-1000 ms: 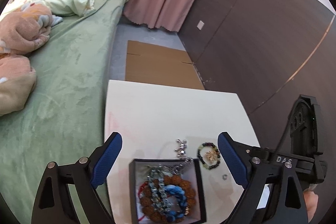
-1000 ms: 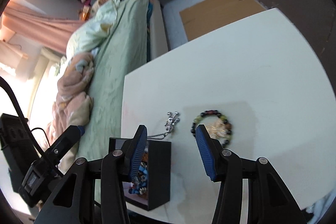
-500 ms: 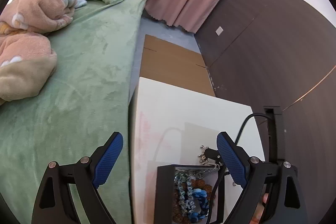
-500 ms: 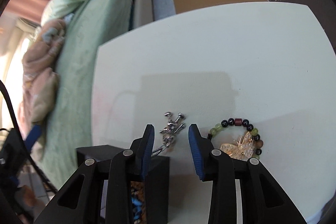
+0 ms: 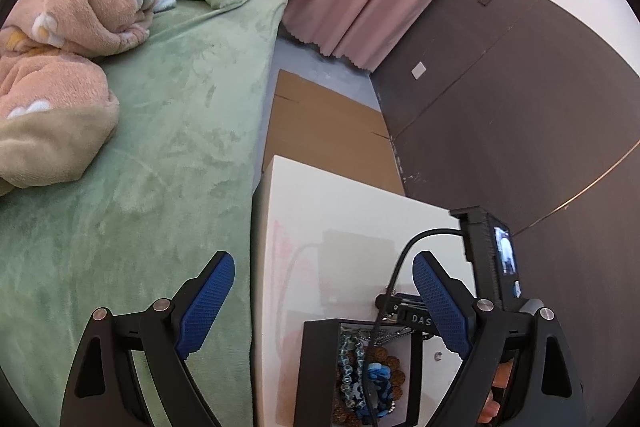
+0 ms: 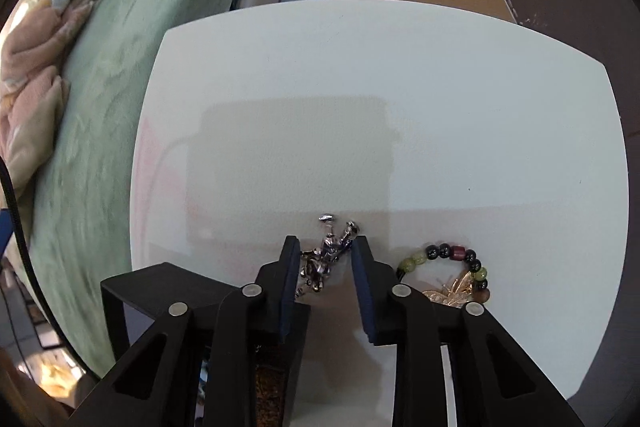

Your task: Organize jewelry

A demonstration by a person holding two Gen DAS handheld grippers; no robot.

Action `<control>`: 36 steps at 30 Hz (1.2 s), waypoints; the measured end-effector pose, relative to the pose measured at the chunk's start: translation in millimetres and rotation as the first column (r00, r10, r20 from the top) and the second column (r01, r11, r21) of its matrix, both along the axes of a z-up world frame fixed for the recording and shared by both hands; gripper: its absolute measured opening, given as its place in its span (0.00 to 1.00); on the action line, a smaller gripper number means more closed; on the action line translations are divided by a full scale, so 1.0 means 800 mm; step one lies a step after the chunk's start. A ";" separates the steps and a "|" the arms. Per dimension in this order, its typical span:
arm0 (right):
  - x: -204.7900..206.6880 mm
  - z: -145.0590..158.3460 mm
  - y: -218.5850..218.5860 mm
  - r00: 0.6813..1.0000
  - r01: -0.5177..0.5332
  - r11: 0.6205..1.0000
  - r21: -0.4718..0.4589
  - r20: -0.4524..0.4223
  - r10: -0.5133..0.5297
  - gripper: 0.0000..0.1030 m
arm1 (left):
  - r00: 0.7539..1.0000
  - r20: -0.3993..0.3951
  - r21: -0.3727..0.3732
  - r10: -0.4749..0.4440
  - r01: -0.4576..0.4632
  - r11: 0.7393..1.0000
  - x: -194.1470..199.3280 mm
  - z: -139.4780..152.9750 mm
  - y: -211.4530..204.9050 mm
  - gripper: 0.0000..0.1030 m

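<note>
A silver charm on a chain lies on the white table. My right gripper points straight down over it. Its jaws are closing, with the charm between the pads, which stand close on either side. Right of it lies a beaded bracelet around a gold butterfly piece. A black box holds several bracelets and chains. My left gripper is open and holds nothing, above the table's left edge and the box. The right gripper's body shows behind my left finger.
A green bed with pink and pale bedding runs along the table's left side. Flat cardboard lies on the floor beyond the table. A dark wall panel stands to the right. A tiny ring lies beside the box.
The right gripper has come down over the silver charm and its jaws have narrowed around it. The left gripper has shifted towards the bed, so the box now sits lower right.
</note>
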State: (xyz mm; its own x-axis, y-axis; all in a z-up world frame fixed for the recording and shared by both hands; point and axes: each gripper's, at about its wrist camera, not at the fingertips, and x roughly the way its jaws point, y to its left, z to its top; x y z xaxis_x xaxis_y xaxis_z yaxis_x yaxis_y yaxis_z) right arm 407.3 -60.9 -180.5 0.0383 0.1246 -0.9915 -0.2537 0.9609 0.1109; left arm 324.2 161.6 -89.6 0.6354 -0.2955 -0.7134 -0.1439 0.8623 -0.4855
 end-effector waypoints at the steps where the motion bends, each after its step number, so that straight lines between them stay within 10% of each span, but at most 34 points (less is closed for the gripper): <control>1: 0.001 0.000 0.000 1.000 -0.006 1.000 -0.014 -0.005 0.006 0.15 | 1.000 0.004 -0.002 0.003 -0.003 1.000 -0.001 0.001 0.001 0.88; 9: -0.009 0.021 0.010 0.999 -0.004 0.999 0.043 0.050 0.001 0.14 | 1.000 0.026 -0.010 0.008 -0.008 1.000 -0.012 0.012 0.008 0.88; 36: -0.120 0.300 0.026 0.865 -0.154 0.962 0.227 0.501 0.020 0.14 | 0.997 0.077 -0.031 0.018 -0.016 0.999 -0.043 0.032 0.031 0.88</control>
State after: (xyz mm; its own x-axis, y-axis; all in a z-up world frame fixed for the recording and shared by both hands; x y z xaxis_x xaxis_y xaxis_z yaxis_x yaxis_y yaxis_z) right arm 311.5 -40.5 59.3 0.4866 0.3921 -0.7807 -0.4205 0.8884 0.1841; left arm 289.5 186.5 -64.1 0.6934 -0.3046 -0.6530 -0.1196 0.8450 -0.5212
